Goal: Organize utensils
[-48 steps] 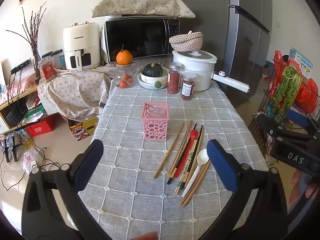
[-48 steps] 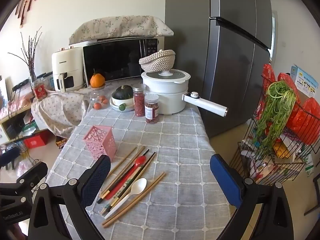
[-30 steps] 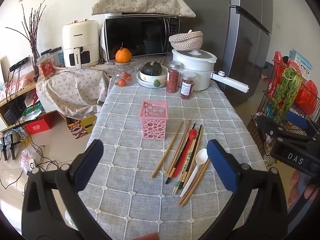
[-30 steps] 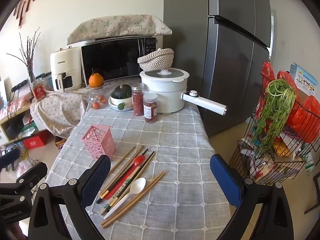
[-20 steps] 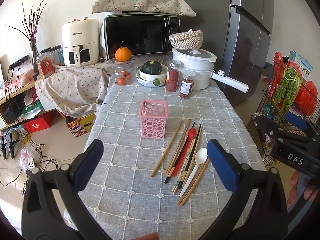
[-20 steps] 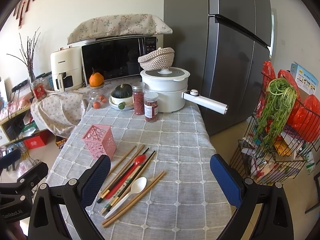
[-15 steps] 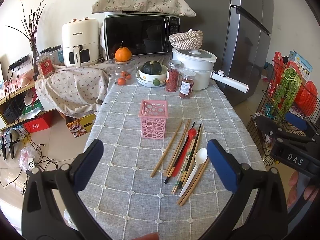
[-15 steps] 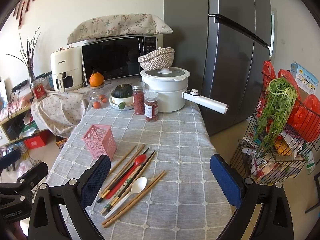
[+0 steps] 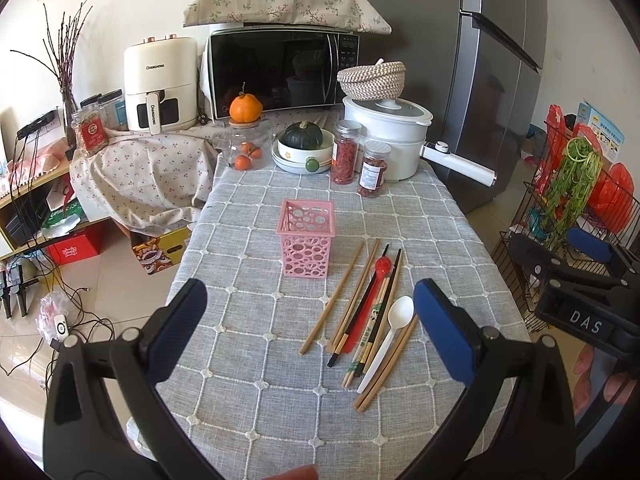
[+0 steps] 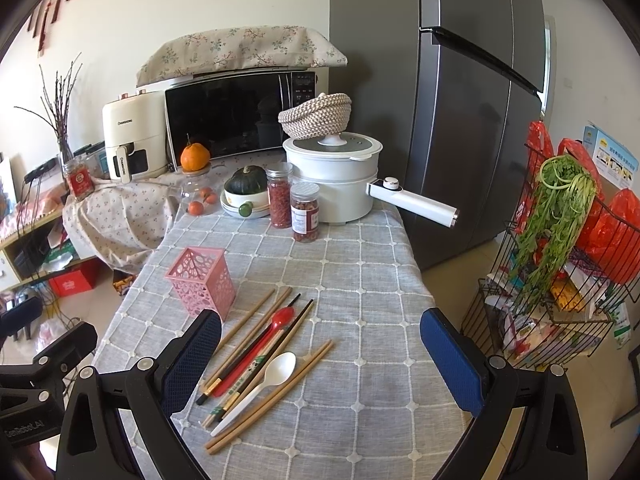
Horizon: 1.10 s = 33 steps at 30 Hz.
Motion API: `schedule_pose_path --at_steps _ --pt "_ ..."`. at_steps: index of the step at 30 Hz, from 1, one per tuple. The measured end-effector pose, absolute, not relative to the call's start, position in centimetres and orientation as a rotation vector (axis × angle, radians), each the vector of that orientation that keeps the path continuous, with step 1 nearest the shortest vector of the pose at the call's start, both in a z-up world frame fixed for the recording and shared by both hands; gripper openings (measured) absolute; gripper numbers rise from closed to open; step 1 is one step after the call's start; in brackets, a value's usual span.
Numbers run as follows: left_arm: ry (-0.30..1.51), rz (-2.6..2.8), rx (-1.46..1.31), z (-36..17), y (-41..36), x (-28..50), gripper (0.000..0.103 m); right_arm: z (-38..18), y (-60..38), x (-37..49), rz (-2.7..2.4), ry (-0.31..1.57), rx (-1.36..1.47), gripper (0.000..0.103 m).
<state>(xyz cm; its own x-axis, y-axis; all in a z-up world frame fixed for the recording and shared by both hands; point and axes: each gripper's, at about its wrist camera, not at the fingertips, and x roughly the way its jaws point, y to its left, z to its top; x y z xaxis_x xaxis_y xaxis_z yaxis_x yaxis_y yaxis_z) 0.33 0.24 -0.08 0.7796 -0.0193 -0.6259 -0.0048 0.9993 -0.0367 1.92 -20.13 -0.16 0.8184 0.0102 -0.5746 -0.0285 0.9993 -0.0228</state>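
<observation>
both tongs, the left gripper [image 9: 308, 312] and the right gripper [image 10: 320, 344], hang spread wide above the table's near edge, holding and touching nothing. no utensil looks sorted yet: the chopsticks [image 9: 334, 302], red spoon [image 9: 381, 269] and white spoon [image 9: 394, 326] lie loose in a fan on the grey tablecloth [image 9: 256, 360], just beside the upright pink holder [image 9: 306, 243]. next move, i'd judge, is lowering one gripper to pinch a single thin piece cleanly off the cloth.
</observation>
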Motion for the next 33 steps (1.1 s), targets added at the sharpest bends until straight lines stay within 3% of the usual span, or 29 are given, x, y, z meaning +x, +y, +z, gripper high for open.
schedule_pose_path --at_steps 33 --pt "0.679 -0.008 -0.038 -0.11 0.28 0.25 0.103 -0.58 -20.28 1.98 0.029 0.623 -0.024 0.101"
